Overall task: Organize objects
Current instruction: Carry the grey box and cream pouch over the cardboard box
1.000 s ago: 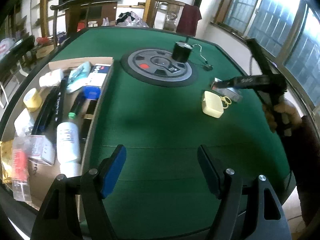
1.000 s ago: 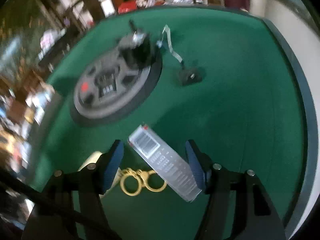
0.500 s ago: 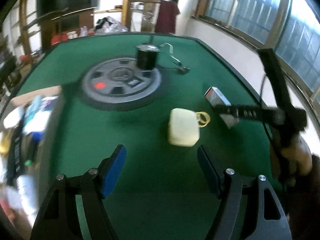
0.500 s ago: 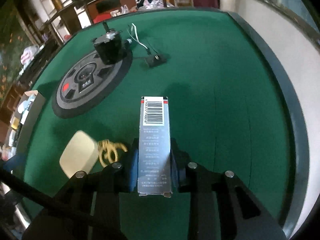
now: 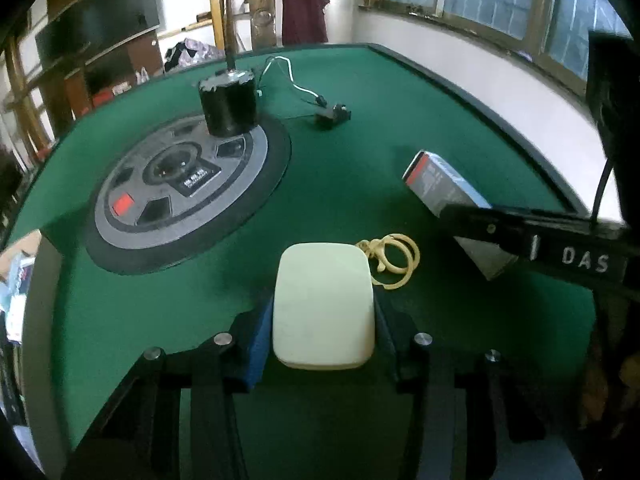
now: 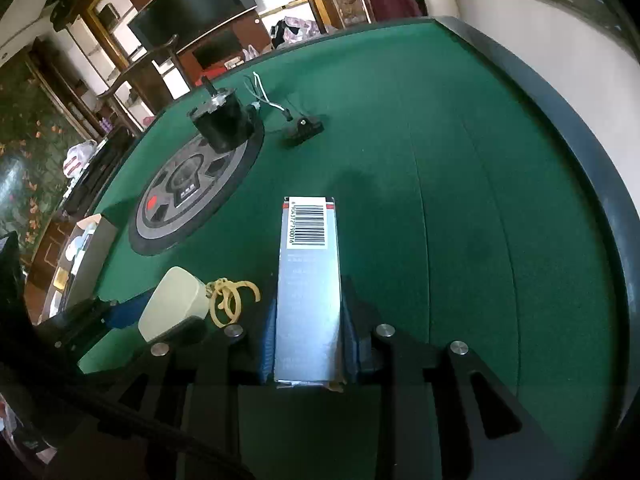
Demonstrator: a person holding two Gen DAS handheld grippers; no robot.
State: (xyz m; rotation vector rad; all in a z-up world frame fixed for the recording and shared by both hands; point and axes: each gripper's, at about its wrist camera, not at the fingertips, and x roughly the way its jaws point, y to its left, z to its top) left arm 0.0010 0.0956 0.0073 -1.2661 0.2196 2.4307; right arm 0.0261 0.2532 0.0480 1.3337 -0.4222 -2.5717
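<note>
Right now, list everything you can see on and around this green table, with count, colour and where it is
Table: one, green felt.
Disc: one, grey and black, table centre.
Motor: one, black, on the disc's far edge.
Connector: one, black, wired, beyond the disc.
Case: one, cream, between the left gripper's pads.
Rings: yellow, beside the case.
Box: one, grey, barcoded, in the right gripper.
Cardboard tray: one, table's left edge.
Left gripper: closing.
Right gripper: clamped.

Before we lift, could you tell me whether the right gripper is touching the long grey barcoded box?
Touching: the right wrist view shows the right gripper pads pressed against both box sides.
</note>
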